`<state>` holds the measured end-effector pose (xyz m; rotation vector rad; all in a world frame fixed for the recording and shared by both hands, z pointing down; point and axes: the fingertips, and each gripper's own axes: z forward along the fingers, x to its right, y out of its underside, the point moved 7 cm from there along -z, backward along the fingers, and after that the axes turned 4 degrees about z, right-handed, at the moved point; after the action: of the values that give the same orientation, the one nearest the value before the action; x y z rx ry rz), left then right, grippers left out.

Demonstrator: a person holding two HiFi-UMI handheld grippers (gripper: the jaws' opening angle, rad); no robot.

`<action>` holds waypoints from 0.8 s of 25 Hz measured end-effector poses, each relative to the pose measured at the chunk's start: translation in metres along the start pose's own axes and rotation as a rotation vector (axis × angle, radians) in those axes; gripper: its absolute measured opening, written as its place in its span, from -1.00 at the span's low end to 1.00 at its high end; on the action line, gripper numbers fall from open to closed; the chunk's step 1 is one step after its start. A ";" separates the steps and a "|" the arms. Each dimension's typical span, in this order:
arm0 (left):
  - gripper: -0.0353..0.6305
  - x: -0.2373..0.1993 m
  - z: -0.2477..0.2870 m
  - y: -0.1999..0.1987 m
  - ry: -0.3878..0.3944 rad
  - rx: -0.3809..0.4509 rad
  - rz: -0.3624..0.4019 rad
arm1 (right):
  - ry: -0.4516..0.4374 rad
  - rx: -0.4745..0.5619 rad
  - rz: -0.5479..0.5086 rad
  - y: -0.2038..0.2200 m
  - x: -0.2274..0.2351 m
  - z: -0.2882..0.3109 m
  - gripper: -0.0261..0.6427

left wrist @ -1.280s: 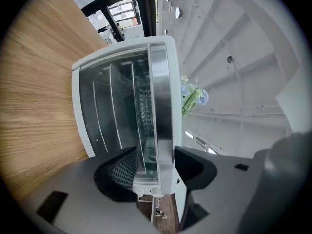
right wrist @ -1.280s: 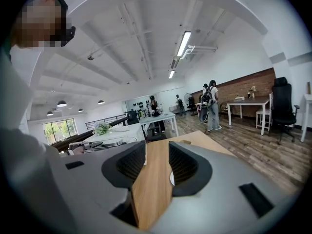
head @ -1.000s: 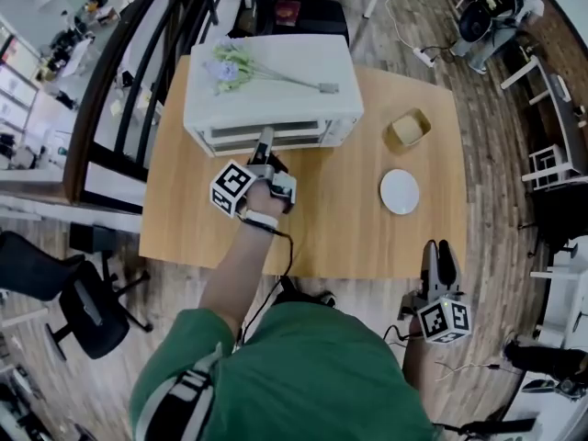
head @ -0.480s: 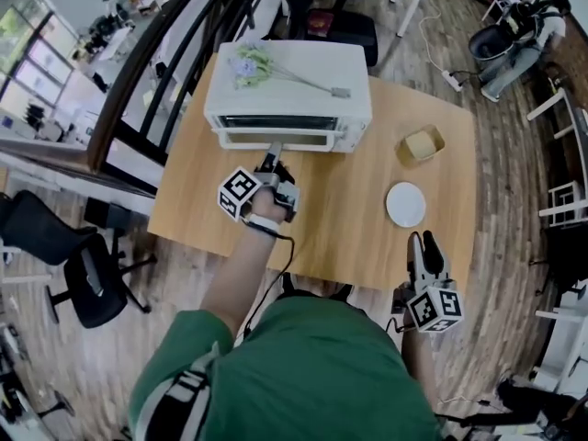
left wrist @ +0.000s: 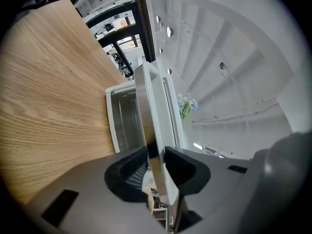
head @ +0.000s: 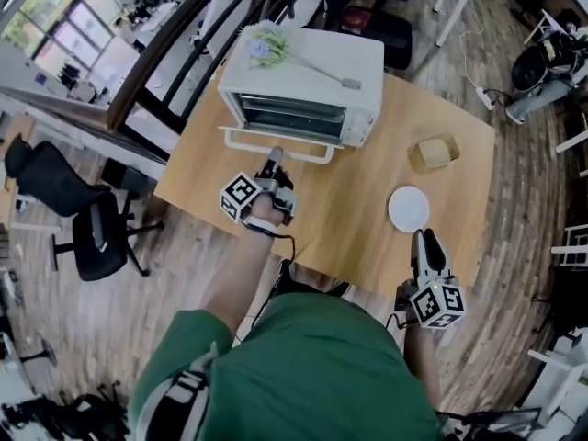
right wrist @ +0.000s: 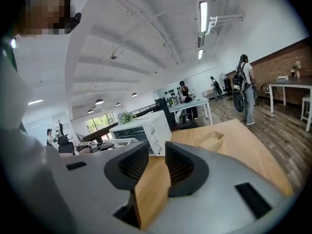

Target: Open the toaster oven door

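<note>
Since a second ago the door [head: 277,143] of the toaster oven [head: 308,72] has swung down and outward, from flat against the oven front to partly open. The left hand-held gripper [head: 274,158] grasps the door's handle [left wrist: 145,112], its jaws closing on the metal bar between the pads, and the oven cavity shows behind the door. The toaster oven stands at the far side of the table [head: 340,219], with a sprig of flowers [head: 262,44] lying on its top. The right hand-held gripper [head: 428,244] hovers at the near right table edge, near a white plate [head: 409,209]. Its jaws are closing with nothing between them.
</note>
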<state>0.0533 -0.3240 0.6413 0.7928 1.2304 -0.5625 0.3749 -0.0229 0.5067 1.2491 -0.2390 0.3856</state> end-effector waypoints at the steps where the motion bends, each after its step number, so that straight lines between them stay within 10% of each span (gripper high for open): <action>1: -0.53 -0.003 -0.003 0.001 -0.003 0.006 -0.002 | -0.007 -0.007 0.003 0.001 0.004 0.000 -0.57; 20: -0.57 -0.070 -0.048 0.022 -0.029 -0.093 -0.045 | -0.083 -0.083 0.046 0.009 -0.025 0.025 -0.64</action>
<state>0.0231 -0.2750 0.7074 0.6773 1.2412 -0.5476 0.3490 -0.0480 0.5127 1.1808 -0.3519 0.3608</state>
